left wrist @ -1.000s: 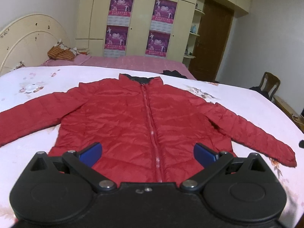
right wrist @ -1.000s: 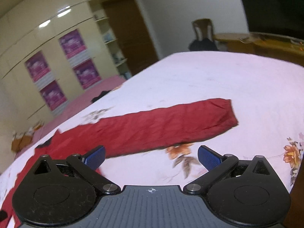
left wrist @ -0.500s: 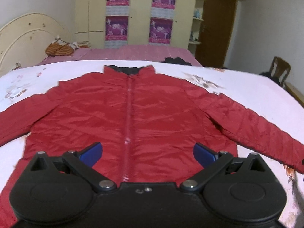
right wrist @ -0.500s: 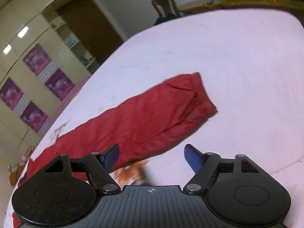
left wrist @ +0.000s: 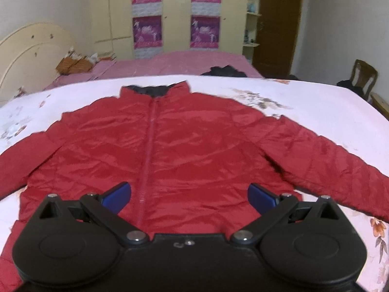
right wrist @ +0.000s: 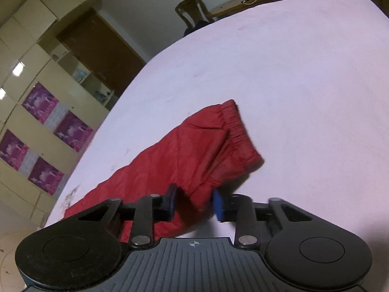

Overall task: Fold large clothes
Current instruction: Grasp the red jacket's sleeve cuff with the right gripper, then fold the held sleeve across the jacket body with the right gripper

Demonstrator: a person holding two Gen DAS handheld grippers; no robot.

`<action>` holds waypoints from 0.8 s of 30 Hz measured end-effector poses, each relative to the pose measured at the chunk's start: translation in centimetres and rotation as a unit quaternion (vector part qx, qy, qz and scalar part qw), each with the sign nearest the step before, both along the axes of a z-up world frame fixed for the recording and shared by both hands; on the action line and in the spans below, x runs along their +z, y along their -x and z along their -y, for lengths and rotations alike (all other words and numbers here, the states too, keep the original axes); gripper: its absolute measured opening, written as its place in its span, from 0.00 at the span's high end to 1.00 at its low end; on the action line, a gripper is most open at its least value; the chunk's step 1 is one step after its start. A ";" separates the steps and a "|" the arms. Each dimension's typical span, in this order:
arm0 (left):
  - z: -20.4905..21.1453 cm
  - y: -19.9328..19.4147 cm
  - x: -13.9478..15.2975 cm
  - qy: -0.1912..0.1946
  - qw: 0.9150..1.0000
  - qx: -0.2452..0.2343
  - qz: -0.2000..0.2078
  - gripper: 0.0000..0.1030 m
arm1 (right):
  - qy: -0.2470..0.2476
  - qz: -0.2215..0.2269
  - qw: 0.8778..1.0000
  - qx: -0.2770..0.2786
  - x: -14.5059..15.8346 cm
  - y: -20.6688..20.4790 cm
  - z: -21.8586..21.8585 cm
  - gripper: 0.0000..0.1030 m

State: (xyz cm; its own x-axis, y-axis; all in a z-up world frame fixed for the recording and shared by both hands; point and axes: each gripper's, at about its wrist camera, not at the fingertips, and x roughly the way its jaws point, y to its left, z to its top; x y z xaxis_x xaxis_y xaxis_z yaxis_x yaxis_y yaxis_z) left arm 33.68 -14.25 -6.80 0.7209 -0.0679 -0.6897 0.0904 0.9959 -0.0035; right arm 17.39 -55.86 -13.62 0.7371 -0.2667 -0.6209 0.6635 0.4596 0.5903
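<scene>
**No readable text in your views**

You have nothing legible to read here. The only printed matter is the set of purple posters [left wrist: 146,32] on the cream wardrobe [left wrist: 114,17] doors behind the bed, and whatever is printed on them is too blurred and small to make out. From your right wrist camera the same posters [right wrist: 40,103] show on the wardrobe at a steep angle, equally unreadable. You see no brand, label or number on anything else.

Red jacket [left wrist: 194,150], collar lining dark, maybe black; pale pink bed [left wrist: 328,107] with floral print; blue pads [left wrist: 116,194] on black claws.
</scene>
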 end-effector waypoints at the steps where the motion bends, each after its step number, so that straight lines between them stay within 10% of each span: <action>1: -0.6 -0.2 0.1 0.003 1.000 0.006 -0.005 0.00 | 0.012 -0.003 1.000 0.005 0.4 -0.4 -0.1 0.86; 11: -8.6 -1.7 -0.9 0.029 0.998 0.044 -0.043 0.00 | 0.150 0.024 0.980 0.126 6.5 -5.6 -7.2 0.91; 24: -20.9 -3.2 -1.0 0.065 0.996 0.059 -0.032 0.03 | 0.198 0.047 0.896 0.394 8.4 -13.6 -32.3 0.92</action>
